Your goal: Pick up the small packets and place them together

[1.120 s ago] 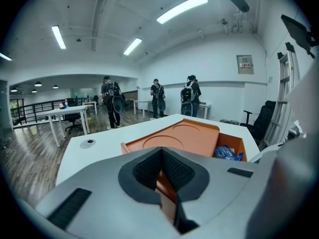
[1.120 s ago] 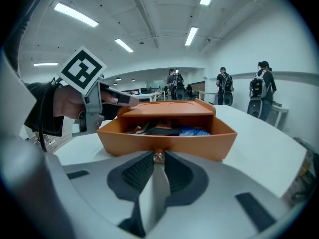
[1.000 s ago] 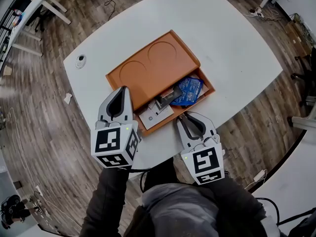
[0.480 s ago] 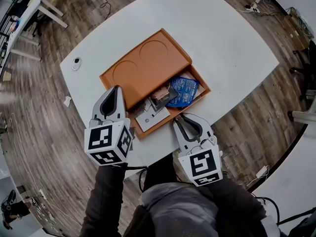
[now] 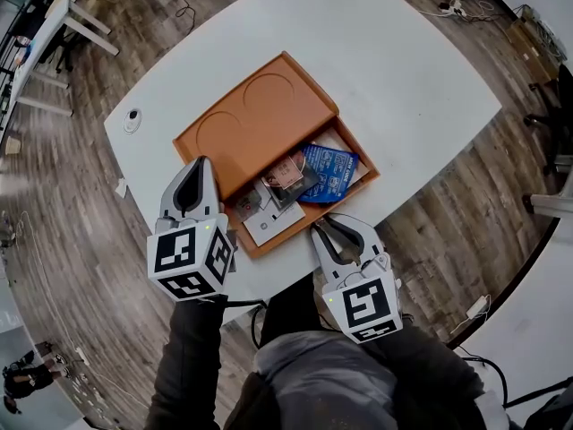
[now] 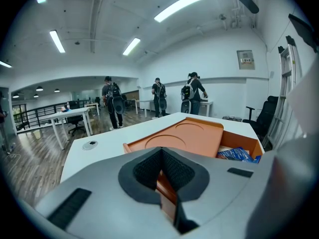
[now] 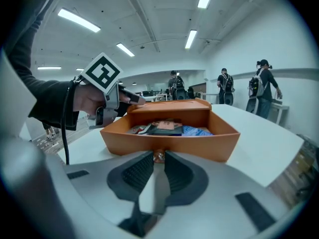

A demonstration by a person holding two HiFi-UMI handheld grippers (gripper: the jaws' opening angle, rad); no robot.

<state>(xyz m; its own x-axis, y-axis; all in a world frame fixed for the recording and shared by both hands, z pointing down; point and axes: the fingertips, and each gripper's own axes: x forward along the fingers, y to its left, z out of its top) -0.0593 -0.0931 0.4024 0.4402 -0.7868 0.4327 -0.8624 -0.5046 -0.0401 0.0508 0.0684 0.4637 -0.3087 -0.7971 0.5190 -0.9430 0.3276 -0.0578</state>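
The drawer (image 5: 309,225) is now standing further out of the orange box (image 5: 260,115) than it was a second ago, and more of its contents are showing. The right tongs (image 7: 158,159) are holding narrow, pinching the small knob (image 7: 158,156) on the drawer's front wall. The left tongs (image 6: 159,151) are sitting closed with nothing held, their tips resting at the box's near left corner, seemingly steadying it. Just beyond the right tongs, over the front wall, the packets (image 5: 285,179) are lying flat and overlapping in the drawer, a blue packet (image 5: 327,170) furthest from the left tongs. The box is resting on the white counter (image 5: 394,70).

The step in hand looks like opening the drawer; no packet is being lifted yet. Next, the right tongs will likely be letting go of the knob, widening and reaching over the wall, coming down on a free packet edge, since the flat, stacked packets are offering little to grip.
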